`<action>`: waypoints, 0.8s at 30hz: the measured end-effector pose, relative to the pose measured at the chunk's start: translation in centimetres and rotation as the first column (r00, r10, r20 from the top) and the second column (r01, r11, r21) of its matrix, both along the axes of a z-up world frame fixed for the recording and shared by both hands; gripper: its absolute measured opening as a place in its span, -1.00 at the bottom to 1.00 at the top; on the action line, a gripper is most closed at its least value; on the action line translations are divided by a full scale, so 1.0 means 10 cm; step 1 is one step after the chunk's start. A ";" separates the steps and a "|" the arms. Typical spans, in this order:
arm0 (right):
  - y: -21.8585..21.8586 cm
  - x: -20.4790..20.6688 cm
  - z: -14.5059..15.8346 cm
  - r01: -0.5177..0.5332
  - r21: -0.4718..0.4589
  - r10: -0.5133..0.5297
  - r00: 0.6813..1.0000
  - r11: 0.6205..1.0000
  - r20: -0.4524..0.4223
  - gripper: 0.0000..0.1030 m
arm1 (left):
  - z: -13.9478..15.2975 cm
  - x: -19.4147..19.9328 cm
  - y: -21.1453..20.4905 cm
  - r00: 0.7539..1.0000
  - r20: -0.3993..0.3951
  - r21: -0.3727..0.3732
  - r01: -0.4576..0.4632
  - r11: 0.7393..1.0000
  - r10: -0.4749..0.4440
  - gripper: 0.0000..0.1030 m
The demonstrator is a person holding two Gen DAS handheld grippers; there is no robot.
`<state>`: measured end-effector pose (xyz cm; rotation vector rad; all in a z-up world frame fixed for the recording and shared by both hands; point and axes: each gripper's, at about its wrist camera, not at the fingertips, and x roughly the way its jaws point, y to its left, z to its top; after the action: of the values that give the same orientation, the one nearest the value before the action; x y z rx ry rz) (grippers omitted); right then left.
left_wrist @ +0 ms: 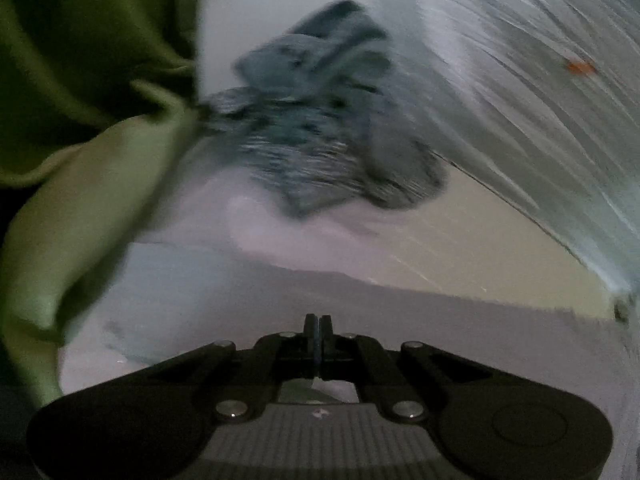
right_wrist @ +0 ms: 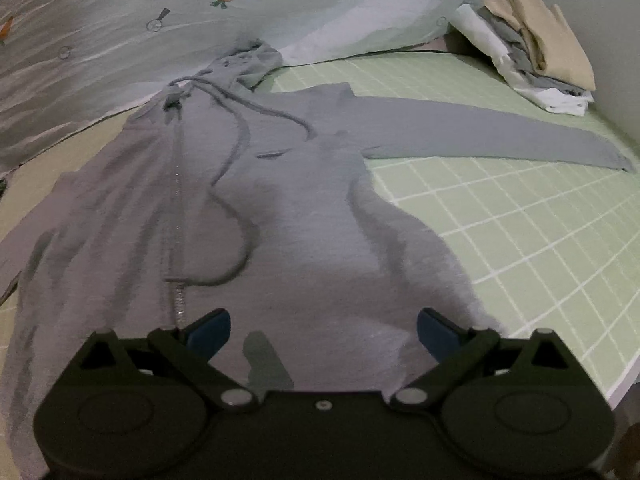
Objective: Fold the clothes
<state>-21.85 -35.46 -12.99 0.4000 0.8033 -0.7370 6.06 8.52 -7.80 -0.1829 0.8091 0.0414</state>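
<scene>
In the right wrist view a grey zip hoodie (right_wrist: 304, 200) lies flat, front up, on a green checked sheet (right_wrist: 520, 220). Its hood (right_wrist: 248, 62) rests against a pale duvet, its drawstrings trail over the chest, and one sleeve (right_wrist: 500, 136) stretches out to the right. My right gripper (right_wrist: 323, 328) hovers open over the hoodie's lower hem, its blue pads (right_wrist: 210, 326) wide apart with nothing between them. The left wrist view is motion-blurred. There my left gripper (left_wrist: 319, 332) is shut with nothing seen between its fingers, above a grey surface.
A pile of beige, grey and white clothes (right_wrist: 532, 52) sits at the far right corner. A carrot-print duvet (right_wrist: 160, 20) bounds the back. The left wrist view shows a green cloth (left_wrist: 80, 140) hanging at left, a crumpled blue-grey garment (left_wrist: 320, 128) ahead, and the duvet (left_wrist: 520, 100).
</scene>
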 end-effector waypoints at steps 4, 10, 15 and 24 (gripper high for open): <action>-0.12 -0.01 0.01 -0.030 0.015 0.030 1.000 0.999 0.005 0.96 | -0.02 -0.01 -0.09 1.000 -0.007 -0.026 0.005 1.000 -0.006 -0.15; -0.12 0.07 -0.05 -0.060 0.031 0.060 0.998 0.998 -0.002 1.00 | -0.11 -0.07 0.20 0.997 -0.022 -0.056 -0.069 0.996 0.067 0.57; 0.10 0.28 -0.17 -0.071 -0.003 0.070 0.995 0.997 -0.076 1.00 | -0.24 0.01 0.56 0.989 -0.089 -0.032 -0.121 0.992 0.118 0.58; 0.21 0.32 -0.19 0.039 -0.020 -0.040 0.997 0.999 -0.065 1.00 | -0.43 0.20 1.01 0.977 -0.138 -0.021 -0.164 0.986 0.160 0.60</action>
<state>-18.61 -33.41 -14.93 0.3770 0.8513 -0.7970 8.03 18.64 -12.11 -0.2785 0.9298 0.1969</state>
